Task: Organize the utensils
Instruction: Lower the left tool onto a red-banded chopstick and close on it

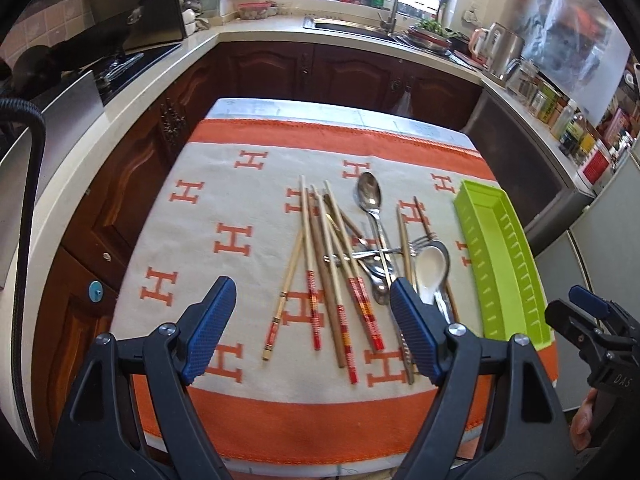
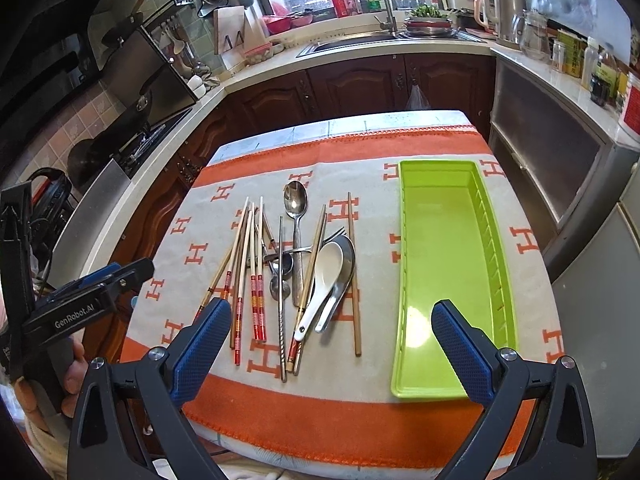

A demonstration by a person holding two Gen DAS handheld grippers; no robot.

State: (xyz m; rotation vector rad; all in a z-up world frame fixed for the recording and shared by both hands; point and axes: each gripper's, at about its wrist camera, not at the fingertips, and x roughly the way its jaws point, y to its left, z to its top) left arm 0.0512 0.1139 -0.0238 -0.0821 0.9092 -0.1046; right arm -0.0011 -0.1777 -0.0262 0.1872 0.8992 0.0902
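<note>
A heap of utensils lies mid-table on the orange and grey cloth (image 2: 224, 392): several wooden chopsticks (image 1: 310, 280) (image 2: 256, 268), a steel spoon (image 1: 370, 196) (image 2: 295, 208), a white ceramic spoon (image 1: 430, 270) (image 2: 324, 276), a fork (image 2: 334, 234) and more steel pieces. A green tray (image 1: 502, 260) (image 2: 444, 272) stands empty to their right. My left gripper (image 1: 310, 328) is open and empty above the near end of the chopsticks. My right gripper (image 2: 332, 350) is open and empty, over the near table edge between the heap and the tray. Each gripper shows at the other view's edge, the right one (image 1: 588, 320) and the left one (image 2: 108, 280).
The small table is ringed by a kitchen counter (image 2: 360, 46) with dark wooden cabinets (image 1: 304, 68), a stove (image 1: 120, 68) at left, a sink (image 2: 352, 42) at the back, and jars and a kettle (image 2: 504, 8) at right. A steel appliance (image 2: 560, 184) stands close to the table's right side.
</note>
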